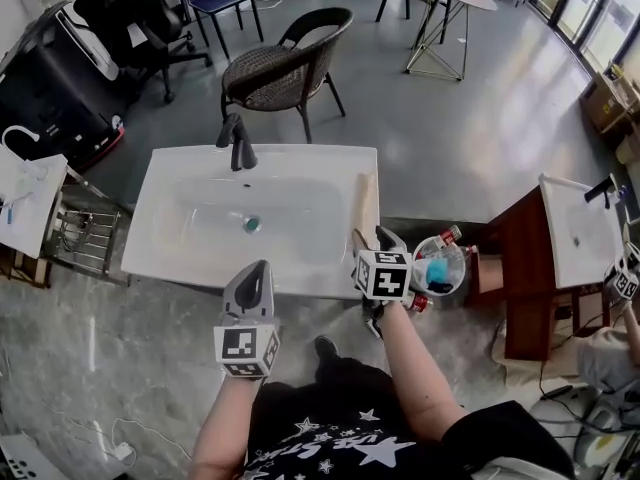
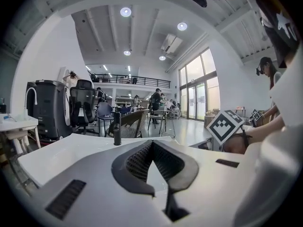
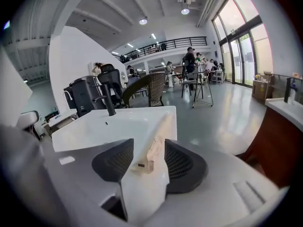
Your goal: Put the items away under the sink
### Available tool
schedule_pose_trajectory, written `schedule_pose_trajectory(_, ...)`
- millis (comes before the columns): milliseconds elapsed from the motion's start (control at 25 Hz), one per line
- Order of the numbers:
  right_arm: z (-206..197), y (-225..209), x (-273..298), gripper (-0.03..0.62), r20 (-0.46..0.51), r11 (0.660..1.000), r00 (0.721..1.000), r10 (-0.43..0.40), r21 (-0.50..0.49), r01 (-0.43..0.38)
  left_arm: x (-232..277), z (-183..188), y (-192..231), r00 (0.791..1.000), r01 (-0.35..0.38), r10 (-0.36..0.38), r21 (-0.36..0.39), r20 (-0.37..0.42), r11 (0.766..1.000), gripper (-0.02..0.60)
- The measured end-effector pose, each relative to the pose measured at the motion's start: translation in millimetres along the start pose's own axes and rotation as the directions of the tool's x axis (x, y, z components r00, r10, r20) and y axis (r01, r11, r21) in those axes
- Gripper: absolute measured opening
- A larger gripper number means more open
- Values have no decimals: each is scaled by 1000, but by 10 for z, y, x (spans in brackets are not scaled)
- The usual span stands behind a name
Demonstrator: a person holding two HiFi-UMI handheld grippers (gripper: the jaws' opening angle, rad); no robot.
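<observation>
A long beige roll lies along the right rim of the white sink, which has a black faucet at the back. My right gripper is at the roll's near end. In the right gripper view the roll runs between the jaws of the right gripper; it lies against the right pad with a gap on the left, so the jaws stand open around it. My left gripper hovers at the sink's front edge, shut and empty; its tips meet.
A clear tub with a blue item and red-capped bottles sits on the floor right of the sink. A second sink on a brown cabinet stands farther right, with another person beside it. A wicker chair is behind the sink.
</observation>
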State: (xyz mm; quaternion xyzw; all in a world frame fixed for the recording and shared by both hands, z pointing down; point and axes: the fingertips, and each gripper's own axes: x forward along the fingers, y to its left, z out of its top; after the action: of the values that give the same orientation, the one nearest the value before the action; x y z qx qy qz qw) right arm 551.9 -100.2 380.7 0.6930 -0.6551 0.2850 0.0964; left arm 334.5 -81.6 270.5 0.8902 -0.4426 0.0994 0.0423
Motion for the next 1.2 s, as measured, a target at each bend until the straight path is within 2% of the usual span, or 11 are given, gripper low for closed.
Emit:
schedule_pose_trajectory(120, -74, -39, 130, 192, -59, 1000, 998, 12, 30, -11, 31, 49, 46, 1000, -18, 18, -6, 10, 1000, 8)
schedule_pose_trajectory(240, -136, -64, 262, 184, -135, 1000, 991, -3, -5, 3, 41, 92, 124, 999, -42, 42, -5, 23, 999, 8)
schedule_pose_trajectory(400, -180, -132, 352, 119, -195, 994, 977, -84, -86, 68, 18, 101, 207, 998, -63, 63, -5, 24, 998, 8)
schedule_pose_trajectory(520, -158, -126, 368, 76, -198, 991, 975, -104, -105, 84, -21, 52, 273, 997, -77, 77, -14, 18, 997, 8)
schedule_pose_trajectory(640, -114, -118, 344, 46, -175, 992, 979, -109, -81, 96, -70, 1, 320, 997, -81, 81, -22, 9, 996, 8)
schedule_pose_trajectory(840, -49, -16, 194, 31, -102, 994, 990, -102, -50, 97, -217, -52, 385, 998, -66, 66, -25, 11, 998, 8)
schedule_pose_trajectory(1040, 7, 478, -93, 31, 7, 1000, 1000, -10, -15, 10, -566, -162, 498, 999, -43, 44, -45, 19, 998, 8)
schedule_pose_trajectory(1200, -130, 1045, -484, 29, 57, 998, 997, 54, -21, -53, -1095, -253, 576, 999, -24, 25, -44, 35, 999, 8)
